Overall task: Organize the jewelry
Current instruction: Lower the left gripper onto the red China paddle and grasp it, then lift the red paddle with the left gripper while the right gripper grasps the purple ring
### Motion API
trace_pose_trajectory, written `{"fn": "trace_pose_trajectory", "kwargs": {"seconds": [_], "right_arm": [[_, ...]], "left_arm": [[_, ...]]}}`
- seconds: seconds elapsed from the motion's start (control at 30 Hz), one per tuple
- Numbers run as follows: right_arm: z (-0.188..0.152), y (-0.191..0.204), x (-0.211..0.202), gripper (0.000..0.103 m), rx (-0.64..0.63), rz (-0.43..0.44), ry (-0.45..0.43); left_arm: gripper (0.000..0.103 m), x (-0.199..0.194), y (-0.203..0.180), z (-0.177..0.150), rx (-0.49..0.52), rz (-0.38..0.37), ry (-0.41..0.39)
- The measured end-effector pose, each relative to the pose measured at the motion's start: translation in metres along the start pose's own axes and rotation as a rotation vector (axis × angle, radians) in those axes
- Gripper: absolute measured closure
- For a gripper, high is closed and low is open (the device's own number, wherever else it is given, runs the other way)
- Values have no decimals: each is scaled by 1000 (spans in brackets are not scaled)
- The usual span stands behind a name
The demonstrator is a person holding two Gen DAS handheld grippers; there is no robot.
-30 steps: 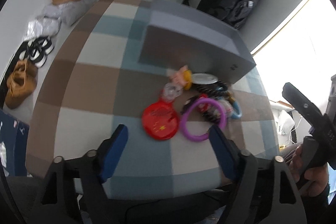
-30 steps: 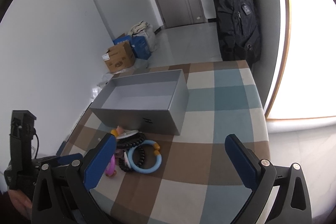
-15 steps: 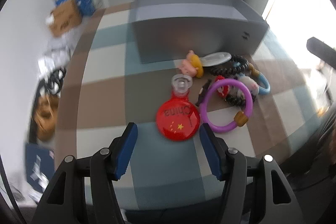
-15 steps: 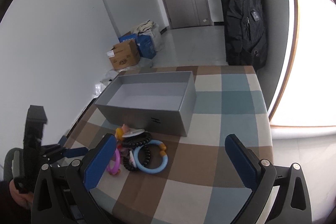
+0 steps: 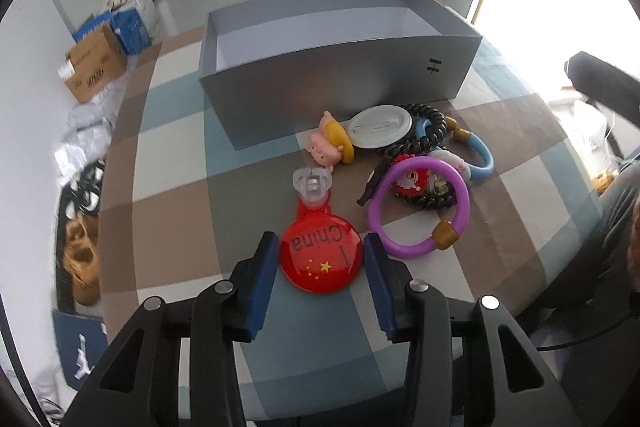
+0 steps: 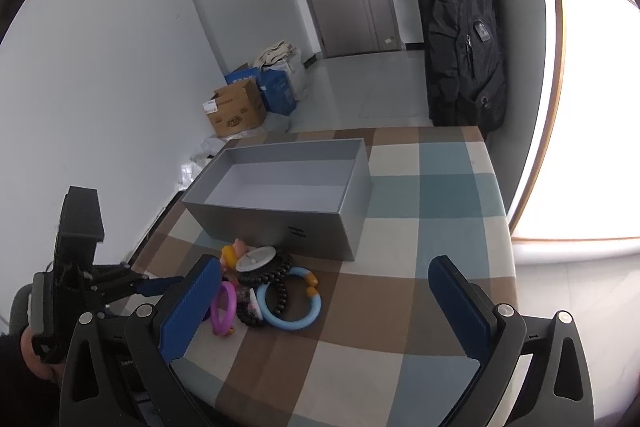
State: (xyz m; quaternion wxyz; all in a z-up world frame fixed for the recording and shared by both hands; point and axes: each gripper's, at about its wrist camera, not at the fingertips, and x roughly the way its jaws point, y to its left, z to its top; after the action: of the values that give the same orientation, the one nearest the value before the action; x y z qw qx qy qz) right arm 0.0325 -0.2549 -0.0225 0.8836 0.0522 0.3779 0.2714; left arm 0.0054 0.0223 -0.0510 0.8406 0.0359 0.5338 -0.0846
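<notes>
Left wrist view: left gripper (image 5: 320, 265) points steeply down at the checked tabletop (image 5: 176, 211), its blue pads (image 5: 262, 285) flanking the red round badge (image 5: 320, 257).
Left gripper state: jaws have just been closing and now bracket the badge at its sides; whether the pads actually press on its rim I cannot tell.
Red badge: lies flat between the pads, printed "China" with yellow stars, its clear clip (image 5: 313, 183) pointing away from the gripper.
Jewelry pile: just beyond and to the right of the left gripper lies a purple ring (image 5: 384, 239) with a brown bead, enclosing a red charm (image 5: 410, 183) and dark beads.
Farther pile: past the purple ring lie a light blue ring (image 5: 482, 157), a black bead bracelet (image 5: 432, 123), a white round disc (image 5: 378, 127) and a pink-and-yellow figure (image 5: 330, 143).
Grey box (image 5: 336, 83): open-topped, beyond the pile and well ahead of the gripper; no jewelry shows inside it.
Right wrist view: right gripper (image 6: 332, 311) hangs above the near tabletop with its blue pads spread wide, nothing between them.
Pile from the right: the jewelry sits just ahead of the right gripper's left pad, with the grey box behind it.
Person: a hand (image 6: 32, 351) at the lower left holds the left gripper's handle.
Room: cardboard carton (image 6: 236, 111) and a dark backpack (image 6: 464, 39) stand on the floor beyond the tabletop.
</notes>
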Motion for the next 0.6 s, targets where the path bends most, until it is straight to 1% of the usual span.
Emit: {"fn": "trace_pose_trajectory", "kwargs": {"seconds": [0.17, 0.3, 0.4, 0.47, 0.53, 0.6], "right_arm": [[-2, 1, -1, 0, 2, 2, 13], [-5, 1, -2, 0, 21, 22, 37], [-9, 4, 1, 0, 51, 78, 75], [-14, 9, 1, 2, 67, 114, 91], [-20, 13, 4, 5, 94, 150, 117], [-28, 18, 9, 12, 137, 199, 157]], "left_arm": [[65, -4, 13, 0, -104, -76, 10], [65, -18, 25, 1, -173, -109, -30], [65, -30, 32, 1, -212, -121, -70], [65, -36, 40, 3, -250, -150, -97], [65, -45, 44, 8, -283, -169, -132], [65, -50, 44, 11, -302, -169, -160]]}}
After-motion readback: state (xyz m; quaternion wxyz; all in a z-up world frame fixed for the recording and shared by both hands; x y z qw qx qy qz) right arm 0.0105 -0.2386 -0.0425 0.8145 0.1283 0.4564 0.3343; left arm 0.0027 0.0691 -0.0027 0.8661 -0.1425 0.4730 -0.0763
